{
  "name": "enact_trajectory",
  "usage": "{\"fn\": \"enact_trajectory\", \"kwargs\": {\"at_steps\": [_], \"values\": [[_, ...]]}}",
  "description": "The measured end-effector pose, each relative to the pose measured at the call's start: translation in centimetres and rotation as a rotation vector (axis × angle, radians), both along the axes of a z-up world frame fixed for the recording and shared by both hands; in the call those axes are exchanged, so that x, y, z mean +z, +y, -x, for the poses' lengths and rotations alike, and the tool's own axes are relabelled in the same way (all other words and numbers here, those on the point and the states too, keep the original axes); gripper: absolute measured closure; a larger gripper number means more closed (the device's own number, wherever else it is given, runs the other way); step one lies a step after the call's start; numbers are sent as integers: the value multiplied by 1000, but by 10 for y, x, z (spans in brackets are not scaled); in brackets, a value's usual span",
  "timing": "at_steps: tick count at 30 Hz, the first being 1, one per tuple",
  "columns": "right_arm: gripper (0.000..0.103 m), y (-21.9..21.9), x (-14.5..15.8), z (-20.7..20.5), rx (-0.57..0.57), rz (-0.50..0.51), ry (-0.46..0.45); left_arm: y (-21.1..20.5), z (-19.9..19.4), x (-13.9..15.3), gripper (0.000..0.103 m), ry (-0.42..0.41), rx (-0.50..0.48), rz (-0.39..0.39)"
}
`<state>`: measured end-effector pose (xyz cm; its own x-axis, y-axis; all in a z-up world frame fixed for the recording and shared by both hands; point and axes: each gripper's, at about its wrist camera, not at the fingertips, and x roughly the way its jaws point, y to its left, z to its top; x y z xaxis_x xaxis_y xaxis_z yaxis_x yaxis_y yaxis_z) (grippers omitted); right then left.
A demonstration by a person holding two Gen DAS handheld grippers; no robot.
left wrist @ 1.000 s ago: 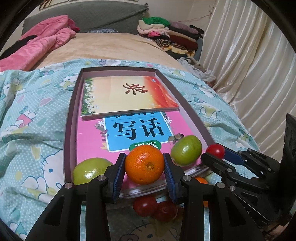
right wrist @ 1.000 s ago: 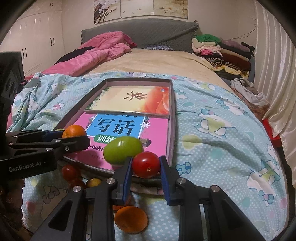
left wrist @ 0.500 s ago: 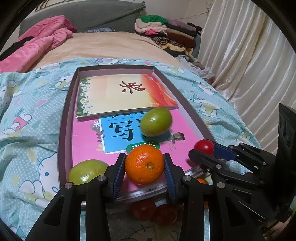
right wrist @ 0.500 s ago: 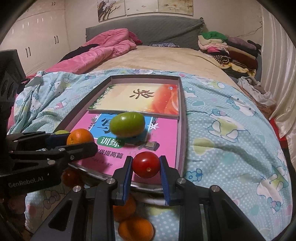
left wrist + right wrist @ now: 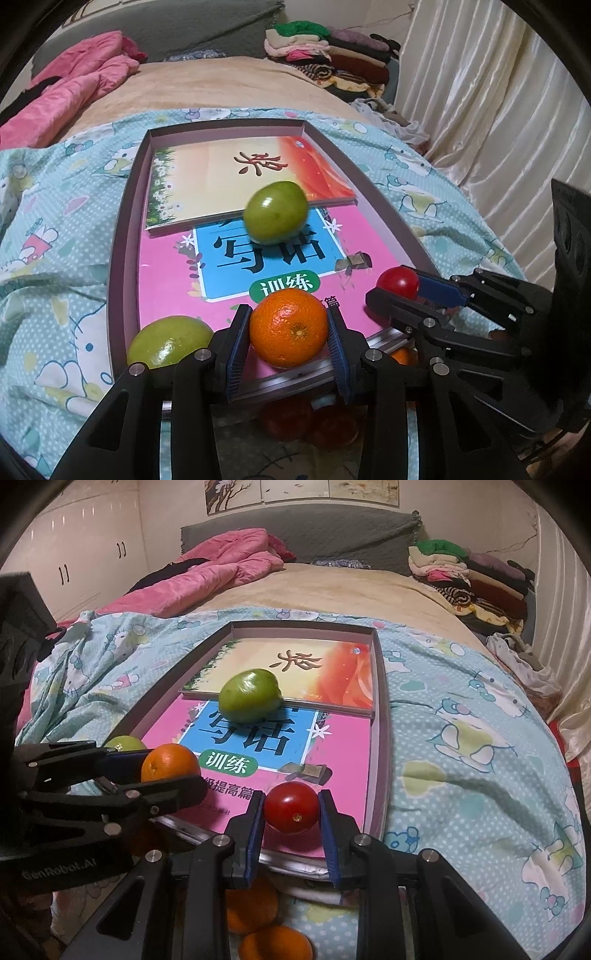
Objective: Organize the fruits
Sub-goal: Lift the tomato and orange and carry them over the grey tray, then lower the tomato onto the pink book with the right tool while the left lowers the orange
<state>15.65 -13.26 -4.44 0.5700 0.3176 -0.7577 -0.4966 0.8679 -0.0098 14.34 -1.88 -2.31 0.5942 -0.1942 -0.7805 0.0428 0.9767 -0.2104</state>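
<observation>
My left gripper [image 5: 289, 328] is shut on an orange [image 5: 289, 328], held over the near edge of a shallow brown tray [image 5: 117, 236] that lies on the bed. Just to its right, my right gripper [image 5: 291, 808] is shut on a small red tomato [image 5: 291, 807] above the tray's near right corner. A green fruit [image 5: 276, 212] lies on the books inside the tray, against the edge of the upper book. Another green fruit [image 5: 168, 341] rests in the tray's near left corner. In the right wrist view the left gripper [image 5: 171, 766] shows at the left with its orange [image 5: 170, 762].
Two books [image 5: 295, 664] fill the tray's floor. Loose oranges [image 5: 253, 910] and red fruits [image 5: 314, 421] lie on the bedspread below the grippers. A pink quilt [image 5: 207, 579] and a pile of folded clothes [image 5: 461, 572] sit farther back; curtains [image 5: 498, 110] hang at the right.
The green fruit has rolled from the tray's near right corner up the pink book to the upper book's edge. Both grippers keep their fruits and have barely moved.
</observation>
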Motion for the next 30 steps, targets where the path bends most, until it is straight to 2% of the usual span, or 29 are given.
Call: {"fn": "enact_trajectory", "kwargs": {"at_steps": [22,30], "values": [[74,-4,1,0,-10,4,-8,0,-1,-2,62,12,-2,3],[66,-8,10,3,-22,-10,-54,0,0,-2,62,17,-3,9]]}}
